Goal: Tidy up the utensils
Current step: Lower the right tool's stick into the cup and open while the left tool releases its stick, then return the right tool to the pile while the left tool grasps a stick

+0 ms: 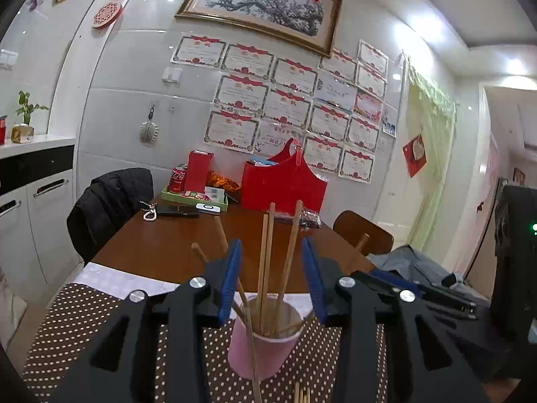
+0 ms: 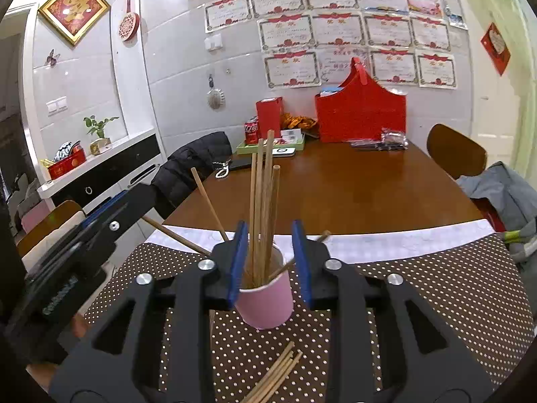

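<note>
The only writing you can half read is the white script on the red soda can on the green tray at the upper middle of the right view; the certificates on the wall are too small to read.

Your left claw stands partly open, with the chopsticks in the pink cup between its blue pads, not touching them — it holds nothing. Your right claw is open more narrowly, its pads on both sides of the cup's rim, also with no grip.

The cup stands on the dotted mat at the lower middle of both views. Only the right view shows clearly the loose chopsticks lying on the mat at the bottom of the frame.
</note>
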A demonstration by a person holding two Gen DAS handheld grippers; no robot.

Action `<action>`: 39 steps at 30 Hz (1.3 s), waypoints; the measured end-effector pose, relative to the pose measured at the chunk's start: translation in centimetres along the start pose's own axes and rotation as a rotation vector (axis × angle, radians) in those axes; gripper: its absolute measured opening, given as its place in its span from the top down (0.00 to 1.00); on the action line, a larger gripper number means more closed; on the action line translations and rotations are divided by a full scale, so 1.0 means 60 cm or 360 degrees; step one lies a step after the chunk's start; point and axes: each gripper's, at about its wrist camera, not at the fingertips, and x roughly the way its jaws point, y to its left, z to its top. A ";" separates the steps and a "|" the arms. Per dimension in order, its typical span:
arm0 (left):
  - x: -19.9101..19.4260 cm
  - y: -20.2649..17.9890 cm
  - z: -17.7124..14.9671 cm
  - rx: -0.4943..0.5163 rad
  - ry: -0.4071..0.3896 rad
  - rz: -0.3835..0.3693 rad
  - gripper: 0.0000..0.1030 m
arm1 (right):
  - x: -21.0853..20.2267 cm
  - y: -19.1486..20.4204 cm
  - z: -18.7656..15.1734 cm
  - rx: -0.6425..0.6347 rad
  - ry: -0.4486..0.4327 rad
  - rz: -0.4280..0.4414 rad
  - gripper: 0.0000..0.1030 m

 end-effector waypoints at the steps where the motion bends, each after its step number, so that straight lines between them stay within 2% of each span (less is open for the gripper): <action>1: -0.010 -0.003 -0.002 0.0016 0.0015 0.0006 0.63 | -0.007 -0.001 -0.002 0.0004 -0.0005 -0.0010 0.73; 5: -0.031 -0.008 -0.014 0.0054 0.0114 0.0009 0.63 | -0.039 -0.001 -0.022 0.0002 -0.0025 -0.0068 0.70; 7: -0.036 -0.010 -0.024 0.0066 0.0176 0.0016 0.63 | -0.051 0.000 -0.036 0.0003 -0.0018 -0.0081 0.53; 11: -0.037 -0.013 -0.052 0.0101 0.0339 0.0027 0.63 | -0.063 0.003 -0.075 0.0002 0.0054 -0.0077 0.53; 14: -0.030 -0.012 -0.075 0.0131 0.0464 0.0052 0.63 | -0.060 -0.001 -0.114 0.0031 0.0163 -0.0070 0.53; 16: -0.011 -0.006 -0.095 0.0131 0.0614 0.0070 0.63 | -0.057 -0.005 -0.136 0.0048 0.0221 -0.0073 0.53; 21: 0.037 0.011 -0.137 0.0099 0.0853 0.0047 0.63 | -0.034 -0.016 -0.189 0.0111 0.0409 -0.0069 0.53; 23: 0.061 0.018 -0.151 0.0085 0.0915 0.0072 0.63 | -0.023 -0.020 -0.209 0.0139 0.0483 -0.0064 0.53; 26: 0.088 0.026 -0.168 0.0072 0.0983 0.0085 0.63 | -0.010 -0.023 -0.234 0.0165 0.0572 -0.0058 0.53; 30: 0.103 0.029 -0.174 0.0056 0.1012 0.0091 0.64 | -0.002 -0.020 -0.253 0.0169 0.0625 -0.0052 0.53; 31: 0.105 0.028 -0.174 0.0061 0.1012 0.0082 0.67 | 0.000 -0.017 -0.257 0.0166 0.0642 -0.0046 0.53; 32: 0.106 0.027 -0.173 0.0070 0.1013 0.0079 0.82 | 0.002 -0.013 -0.262 0.0155 0.0659 -0.0039 0.53; 33: 0.108 0.024 -0.173 0.0072 0.1027 0.0079 0.91 | 0.004 -0.010 -0.266 0.0143 0.0670 -0.0039 0.53; 39: 0.082 0.024 -0.168 0.0085 0.1012 0.0069 0.94 | 0.021 0.006 -0.279 0.0070 0.0727 -0.0103 0.53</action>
